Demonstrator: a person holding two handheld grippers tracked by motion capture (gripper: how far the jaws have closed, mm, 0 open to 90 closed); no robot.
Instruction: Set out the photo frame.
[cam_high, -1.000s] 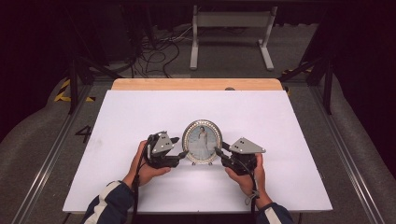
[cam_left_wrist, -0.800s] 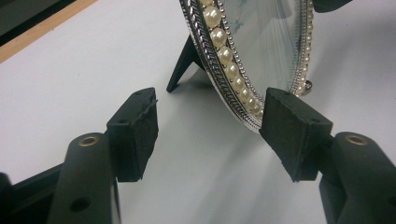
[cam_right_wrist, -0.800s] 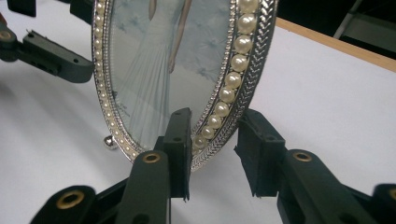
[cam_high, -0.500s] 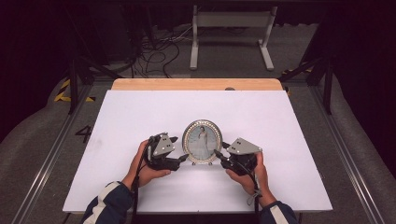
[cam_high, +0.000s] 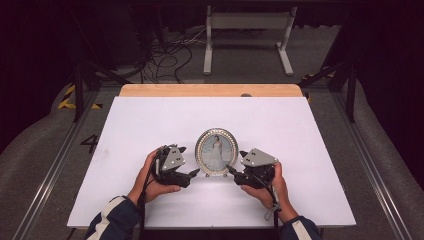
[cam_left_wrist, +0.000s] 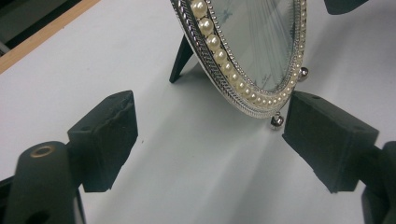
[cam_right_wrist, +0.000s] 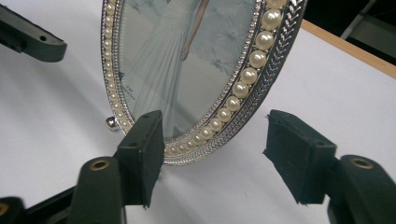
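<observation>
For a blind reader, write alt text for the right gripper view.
An oval picture frame rimmed with pearls stands upright on the white table, holding a photo of a figure in a long pale dress. The right gripper has just been opening; its jaws straddle the frame's lower rim without pressing it.

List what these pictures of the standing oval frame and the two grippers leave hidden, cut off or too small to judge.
- Frame top: cut off by the upper edge in both gripper views.
- Stand behind it: its upper part is hidden by the frame in the left gripper view.
- Right foot: covered by a pad in the right gripper view.
- Photo detail: too small in the high view.
- Left gripper and right gripper jaws: gaps too small to judge in the high view.
</observation>
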